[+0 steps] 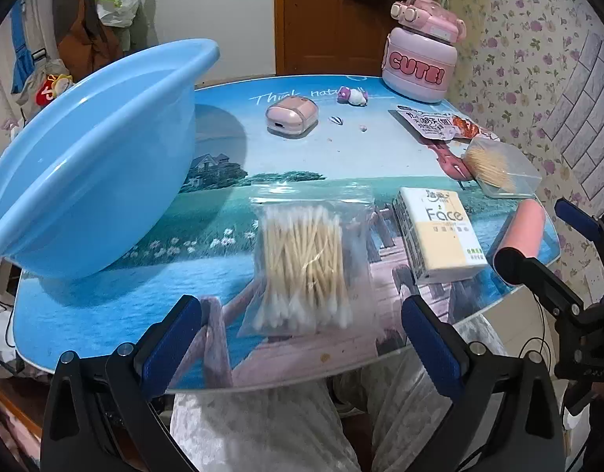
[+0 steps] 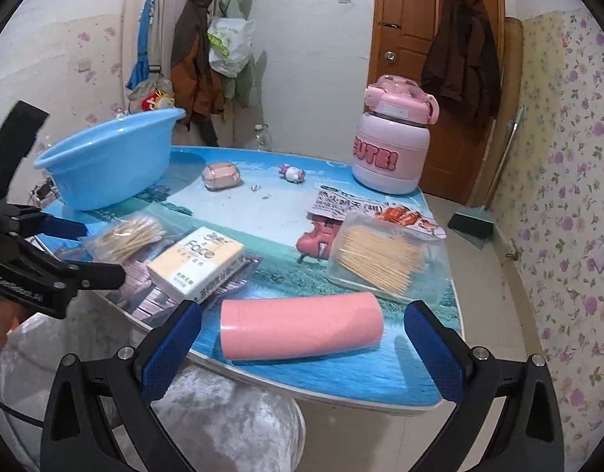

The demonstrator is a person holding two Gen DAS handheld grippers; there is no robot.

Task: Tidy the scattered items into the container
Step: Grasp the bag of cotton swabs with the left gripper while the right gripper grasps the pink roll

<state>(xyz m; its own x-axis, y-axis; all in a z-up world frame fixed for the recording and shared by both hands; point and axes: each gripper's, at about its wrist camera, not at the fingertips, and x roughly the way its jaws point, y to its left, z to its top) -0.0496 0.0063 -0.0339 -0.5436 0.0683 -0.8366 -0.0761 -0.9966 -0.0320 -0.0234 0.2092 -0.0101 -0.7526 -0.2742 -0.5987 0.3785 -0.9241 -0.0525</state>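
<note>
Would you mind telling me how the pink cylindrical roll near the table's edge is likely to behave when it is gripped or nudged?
The pink cylindrical roll lies on its side, so a nudge would probably send it rolling, perhaps off the table, since it sits near the edge. It looks like wound sheet material, so it is likely light and may dent slightly under the fingers. Its smooth surface could slip.

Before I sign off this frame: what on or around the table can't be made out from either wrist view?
- Inside of the light blue plastic basin: its own near wall hides the bottom in both views.
- Printed white snack packet: text too small; the clear box of toothpicks overlaps it.
- Table left end: hidden behind the basin.
- Small bits beside the pink oval case: too small to identify.
</note>
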